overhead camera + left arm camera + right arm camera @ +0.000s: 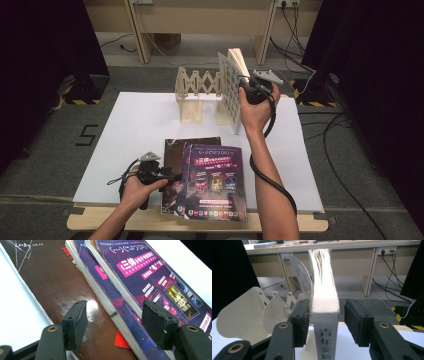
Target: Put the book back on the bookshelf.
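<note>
Standing upright at the right end of the wooden rack [200, 92], the book [324, 310] sits between the released right tool [325, 322], which should back straight off without nudging it, while the left tool [112, 327] hovers unclenched over the stacked books [210, 180].

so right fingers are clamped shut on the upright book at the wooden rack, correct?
Not clamped. In the right gripper view the right gripper straddles the upright book at the wooden rack, but a gap shows beside the right-hand pad; the fingers are open.
</note>
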`<act>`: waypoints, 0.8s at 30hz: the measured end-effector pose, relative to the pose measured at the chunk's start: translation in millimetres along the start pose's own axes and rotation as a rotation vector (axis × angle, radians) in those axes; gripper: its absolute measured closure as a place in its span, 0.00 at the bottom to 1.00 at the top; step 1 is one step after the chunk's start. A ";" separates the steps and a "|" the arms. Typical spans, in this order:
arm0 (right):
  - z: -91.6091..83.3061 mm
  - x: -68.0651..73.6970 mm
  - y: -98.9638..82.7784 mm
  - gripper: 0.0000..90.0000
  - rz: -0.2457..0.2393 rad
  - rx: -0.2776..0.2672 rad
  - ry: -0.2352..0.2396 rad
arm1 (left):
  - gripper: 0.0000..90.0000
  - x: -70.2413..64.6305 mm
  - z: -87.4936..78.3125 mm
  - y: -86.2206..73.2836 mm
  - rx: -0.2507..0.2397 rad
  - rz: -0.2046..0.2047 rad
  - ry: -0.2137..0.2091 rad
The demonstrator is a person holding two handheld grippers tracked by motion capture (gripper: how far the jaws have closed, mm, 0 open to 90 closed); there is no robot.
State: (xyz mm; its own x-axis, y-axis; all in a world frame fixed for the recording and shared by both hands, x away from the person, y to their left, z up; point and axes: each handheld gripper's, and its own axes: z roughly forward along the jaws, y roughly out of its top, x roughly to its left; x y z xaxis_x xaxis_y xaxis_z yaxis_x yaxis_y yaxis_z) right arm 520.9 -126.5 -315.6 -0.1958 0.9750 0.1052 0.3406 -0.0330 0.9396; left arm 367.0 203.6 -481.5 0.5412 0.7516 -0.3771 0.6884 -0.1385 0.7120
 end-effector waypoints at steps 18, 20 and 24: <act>-28.9 -12.1 -17.7 0.59 0.034 0.060 0.049 | 0.42 -7.9 3.7 8.3 -0.016 -0.007 -0.030; -32.1 -12.5 -21.4 0.59 0.041 0.073 0.056 | 0.43 -8.1 4.2 10.1 -0.022 -0.020 -0.033; -39.1 -15.5 -32.2 0.59 0.054 0.113 0.072 | 0.45 -9.5 5.7 16.4 -0.030 -0.033 -0.038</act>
State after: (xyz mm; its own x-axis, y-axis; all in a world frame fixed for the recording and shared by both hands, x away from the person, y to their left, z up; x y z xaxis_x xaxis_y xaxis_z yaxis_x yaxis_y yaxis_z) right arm 477.1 -149.2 -334.8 -0.2386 0.9540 0.1819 0.4530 -0.0563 0.8897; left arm 375.8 190.5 -469.6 0.5365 0.7306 -0.4224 0.6920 -0.0943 0.7158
